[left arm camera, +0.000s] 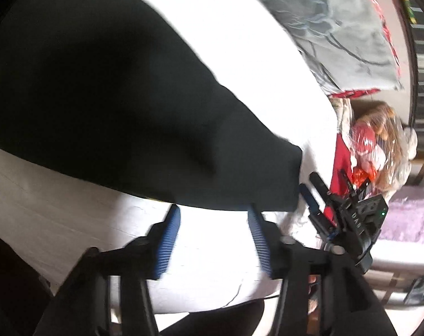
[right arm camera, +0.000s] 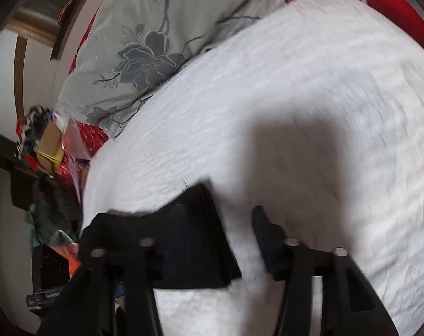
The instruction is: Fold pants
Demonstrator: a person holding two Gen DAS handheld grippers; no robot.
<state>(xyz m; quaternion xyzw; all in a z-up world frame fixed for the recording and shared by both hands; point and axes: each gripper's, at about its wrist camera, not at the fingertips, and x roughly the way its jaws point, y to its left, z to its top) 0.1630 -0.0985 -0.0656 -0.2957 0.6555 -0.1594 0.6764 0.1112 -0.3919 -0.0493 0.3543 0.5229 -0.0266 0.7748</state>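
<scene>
Black pants (left arm camera: 100, 98) lie spread on a white bed sheet (left arm camera: 240, 42), their narrow end reaching right. My left gripper (left arm camera: 213, 211) stands open, its blue ribbed pads just short of the pants' near edge with only sheet between them. The right gripper (left arm camera: 312, 189) shows at the pants' end, fingers apart. In the right wrist view the right gripper (right arm camera: 223, 214) is open. A corner of the black pants (right arm camera: 200, 246) lies against its left finger and partly hides it. White sheet (right arm camera: 324, 112) shows between that cloth and the right finger (right arm camera: 261, 221).
A grey floral quilt (left arm camera: 338, 22) (right arm camera: 156, 28) lies bunched at the far side of the bed over red fabric. Plastic-wrapped items (left arm camera: 380, 145) sit past the bed's edge. A purple rug (left arm camera: 408, 215) covers the floor. Boxes and bags (right arm camera: 44, 145) crowd the left.
</scene>
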